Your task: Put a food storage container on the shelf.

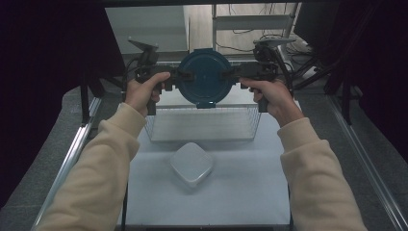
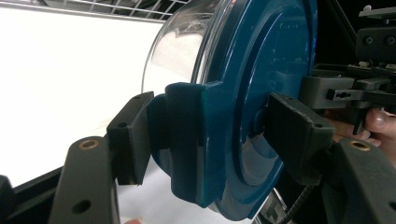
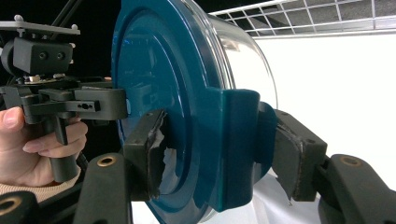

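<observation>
The round glass container (image 1: 204,77) with its dark teal lid (image 2: 261,70) is held up in the air above the wire basket (image 1: 202,125), between the two hands. It is tipped on its side: the flat lid faces the person and the high camera, the clear bowl (image 3: 243,51) points away toward the far end of the worktop (image 1: 240,187), so its axis runs roughly level, front to back. One teal latch tab (image 2: 191,140) sits at its left edge, another (image 3: 238,140) at its right edge.

The left tongs (image 1: 171,77) are clamped on the left tab, one pad on the lid face and one behind the rim on the bowl side. The right tongs (image 1: 239,76) are clamped on the right tab the same way; their pads (image 3: 154,149) look worn and torn. The two pairs point toward each other along one level line.

Below and nearer the person, a square white lidded box (image 1: 191,163) rests on the white worktop, well apart from the container.
</observation>
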Demonstrator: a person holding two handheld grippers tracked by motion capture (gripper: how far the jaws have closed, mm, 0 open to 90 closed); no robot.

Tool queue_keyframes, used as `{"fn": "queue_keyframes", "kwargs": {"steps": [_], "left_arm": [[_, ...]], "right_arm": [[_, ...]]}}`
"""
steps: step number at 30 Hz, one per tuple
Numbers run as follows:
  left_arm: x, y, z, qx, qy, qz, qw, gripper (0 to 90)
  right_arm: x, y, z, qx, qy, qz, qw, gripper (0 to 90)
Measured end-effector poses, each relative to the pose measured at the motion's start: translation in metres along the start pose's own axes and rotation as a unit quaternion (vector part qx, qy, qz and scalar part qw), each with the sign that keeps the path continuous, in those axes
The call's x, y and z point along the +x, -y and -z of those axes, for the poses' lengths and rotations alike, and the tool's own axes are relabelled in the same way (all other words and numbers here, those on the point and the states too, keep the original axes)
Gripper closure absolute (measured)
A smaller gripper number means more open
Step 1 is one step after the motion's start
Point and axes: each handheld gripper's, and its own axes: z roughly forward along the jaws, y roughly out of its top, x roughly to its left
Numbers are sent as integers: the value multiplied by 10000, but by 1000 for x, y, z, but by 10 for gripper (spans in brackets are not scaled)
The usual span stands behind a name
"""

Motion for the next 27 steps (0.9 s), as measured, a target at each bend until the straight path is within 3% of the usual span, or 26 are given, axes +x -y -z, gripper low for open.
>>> {"fn": "queue_keyframes", "kwargs": {"steps": [8, 20, 27], "left_arm": [[17, -6, -6, 22, 11, 128, 9999, 351], [33, -10, -16, 102, -5, 244, 9996, 351], [44, -9, -22, 156, -14, 411, 9990, 351]], "right_arm": [[-9, -6, -14, 66, 4, -2, 10000, 411], [-25, -12, -31, 229, -25, -216, 9995, 411], [-34, -14, -40, 321, -4, -289, 9991, 410]]}}
